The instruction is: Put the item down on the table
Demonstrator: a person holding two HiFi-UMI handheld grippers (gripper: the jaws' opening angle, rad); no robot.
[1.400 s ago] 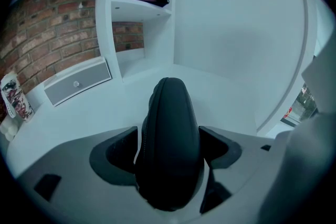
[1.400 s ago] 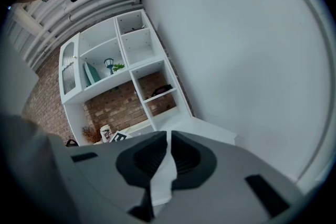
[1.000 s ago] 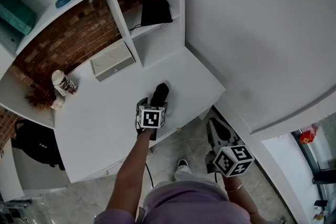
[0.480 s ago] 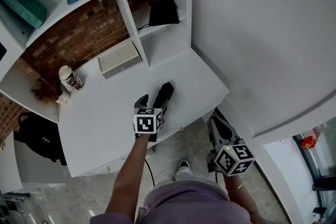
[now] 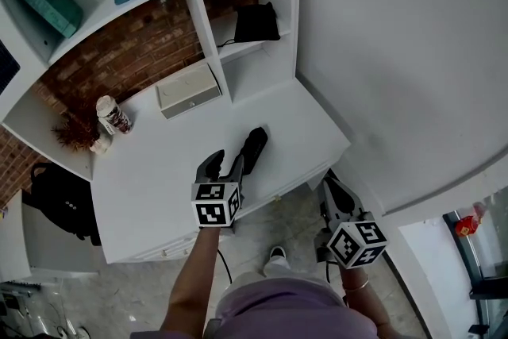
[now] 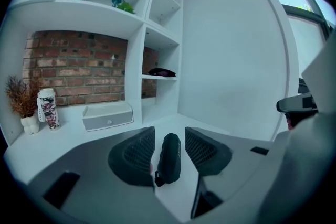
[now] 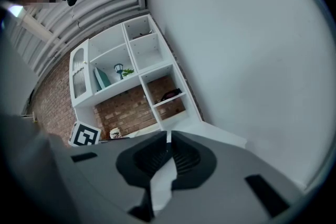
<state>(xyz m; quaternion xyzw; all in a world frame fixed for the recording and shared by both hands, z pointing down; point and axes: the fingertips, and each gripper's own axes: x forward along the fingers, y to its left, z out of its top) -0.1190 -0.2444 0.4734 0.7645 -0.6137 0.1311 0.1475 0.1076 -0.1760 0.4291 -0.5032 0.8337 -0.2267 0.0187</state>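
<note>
The left gripper (image 5: 226,163) is wide open and holds nothing. The black item (image 6: 169,158) lies flat on the white table (image 5: 155,171), near the middle of the head view. In the left gripper view it sits low in the middle of the frame, in the space between the two jaws, with a little gap on each side. The item is long and dark, with a bumpy skin and a small loop at the near end.

The right gripper (image 7: 168,140) is closed with nothing in it. It hangs off the table edge, at the lower right of the head view.

The item looks like it is already down, so the job now is to let it be. The left gripper should keep its jaws wide and pull straight back along the item. If it swings to the side, a jaw could bump the item and push it toward the table edge. Going slowly would help.

A can (image 5: 113,116) with a red and dark pattern stands at the left of the head view, but its print is too small to read. The white box (image 5: 189,89) by the brick wall shows no words. The gripper cubes show only black and white squares.
</note>
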